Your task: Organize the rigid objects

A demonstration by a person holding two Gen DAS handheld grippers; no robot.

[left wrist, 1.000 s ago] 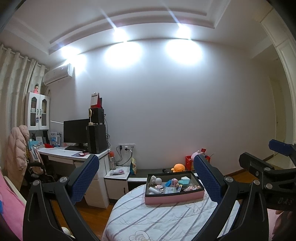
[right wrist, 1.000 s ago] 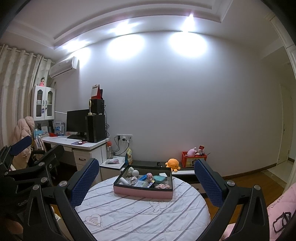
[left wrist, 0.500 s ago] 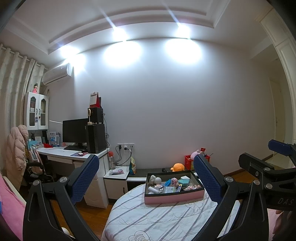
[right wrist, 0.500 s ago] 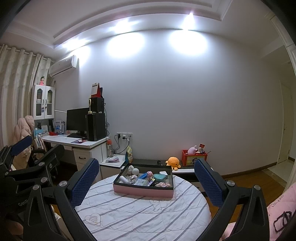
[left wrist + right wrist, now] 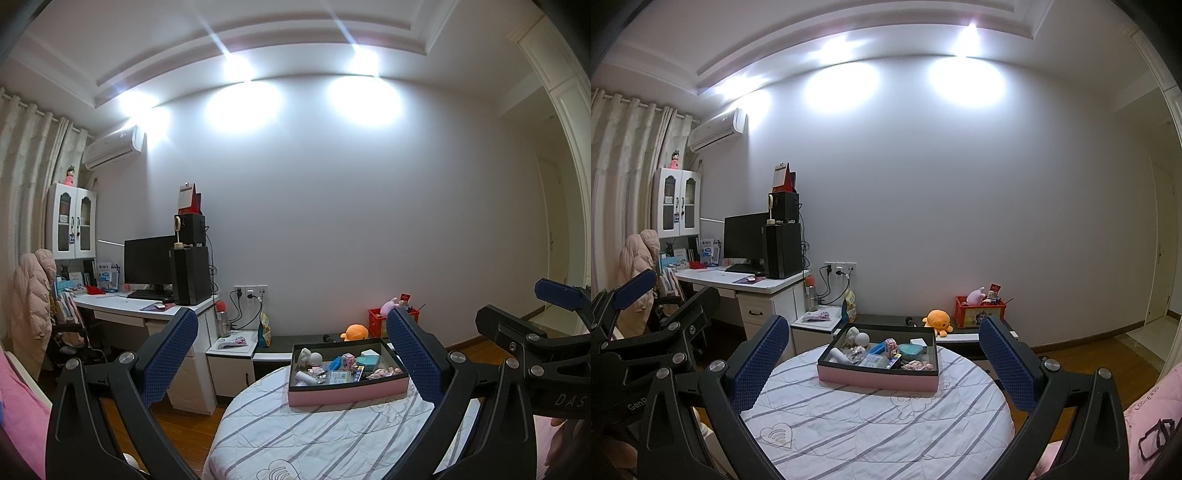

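Observation:
A pink box with a dark inside point(image 5: 347, 394) point(image 5: 879, 378) stands on a round table with a striped white cloth point(image 5: 314, 439) point(image 5: 871, 424). It holds several small rigid items: a white figure, a teal round tin point(image 5: 911, 350), a small cube point(image 5: 890, 345) and blue packets. My left gripper point(image 5: 291, 354) is open and empty, held above the near side of the table. My right gripper point(image 5: 882, 360) is open and empty, also short of the box. Each gripper shows at the edge of the other's view.
A white desk point(image 5: 757, 284) with a monitor and black speakers stands at the left wall. A low dark bench point(image 5: 886, 319) behind the table carries an orange plush point(image 5: 936, 321) and a red crate point(image 5: 979, 312). A pink cushion point(image 5: 1148, 417) lies at the right.
Both views have tilted slightly upward, so the table and box sit a little lower in frame. Both grippers stay open and empty.

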